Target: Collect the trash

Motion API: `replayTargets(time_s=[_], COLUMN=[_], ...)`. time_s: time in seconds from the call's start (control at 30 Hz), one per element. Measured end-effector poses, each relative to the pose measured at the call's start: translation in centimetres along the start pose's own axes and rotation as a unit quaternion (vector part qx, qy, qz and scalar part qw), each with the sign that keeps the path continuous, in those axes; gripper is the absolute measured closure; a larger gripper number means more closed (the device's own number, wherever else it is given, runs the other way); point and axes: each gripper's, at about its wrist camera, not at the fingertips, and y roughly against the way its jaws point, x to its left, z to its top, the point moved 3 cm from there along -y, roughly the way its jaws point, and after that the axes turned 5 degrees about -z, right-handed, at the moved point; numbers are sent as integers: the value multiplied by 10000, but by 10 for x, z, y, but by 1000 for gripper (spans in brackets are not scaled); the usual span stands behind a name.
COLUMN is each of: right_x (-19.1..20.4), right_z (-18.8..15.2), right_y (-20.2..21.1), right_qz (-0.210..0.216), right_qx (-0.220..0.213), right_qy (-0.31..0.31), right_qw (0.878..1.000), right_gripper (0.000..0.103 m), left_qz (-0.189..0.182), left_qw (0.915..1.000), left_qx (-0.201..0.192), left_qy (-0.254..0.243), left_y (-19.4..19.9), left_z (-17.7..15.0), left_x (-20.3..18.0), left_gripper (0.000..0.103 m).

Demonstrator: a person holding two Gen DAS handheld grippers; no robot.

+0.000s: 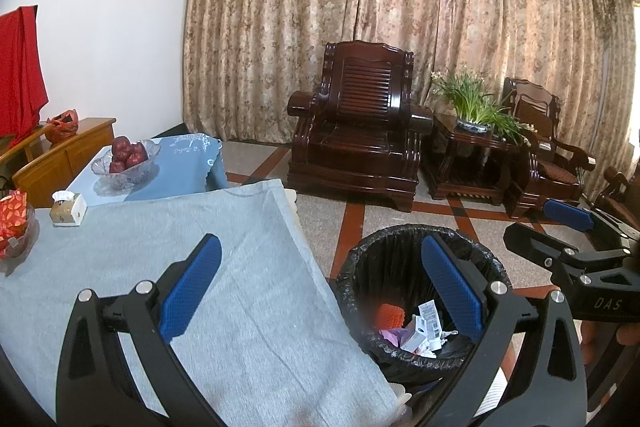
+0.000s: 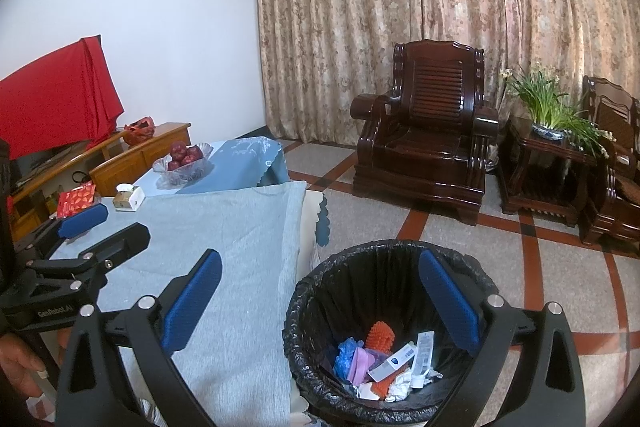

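Note:
A black-lined trash bin point(image 1: 360, 267) point(image 2: 360, 267) stands on the floor beside the table's right edge. It holds several pieces of trash point(image 2: 384, 363) point(image 1: 416, 327): an orange spiky item, blue and pink wrappers, small boxes, crumpled paper. My left gripper point(image 1: 320, 283) is open and empty, straddling the table corner and the bin. My right gripper point(image 2: 320, 303) is open and empty, above the bin's near rim. The right gripper also shows in the left wrist view point(image 1: 560, 227), and the left gripper in the right wrist view point(image 2: 96, 227).
The table carries a grey cloth point(image 1: 180, 247) point(image 2: 224, 247), a tissue box point(image 1: 68, 209) point(image 2: 128, 197), a glass bowl of red fruit point(image 1: 126, 159) point(image 2: 184, 159) and a red packet point(image 2: 76, 199). A dark wooden armchair point(image 1: 360, 131), a side table with a plant point(image 1: 472, 115) and a wooden cabinet point(image 2: 140, 151) stand around.

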Motion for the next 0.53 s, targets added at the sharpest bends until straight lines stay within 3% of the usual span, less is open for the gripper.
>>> replayTargets(time_s=[0.53], right_x=[3], right_z=[-4], right_y=[3], right_qz=[-19], right_qx=[19], right_qy=[-12], right_qw=[10000], right_gripper=[6], left_qz=[7], left_qw=[10000], left_qx=[16], left_qy=[-1], left_y=[2], left_z=[2], left_x=[2], left_gripper=[6])
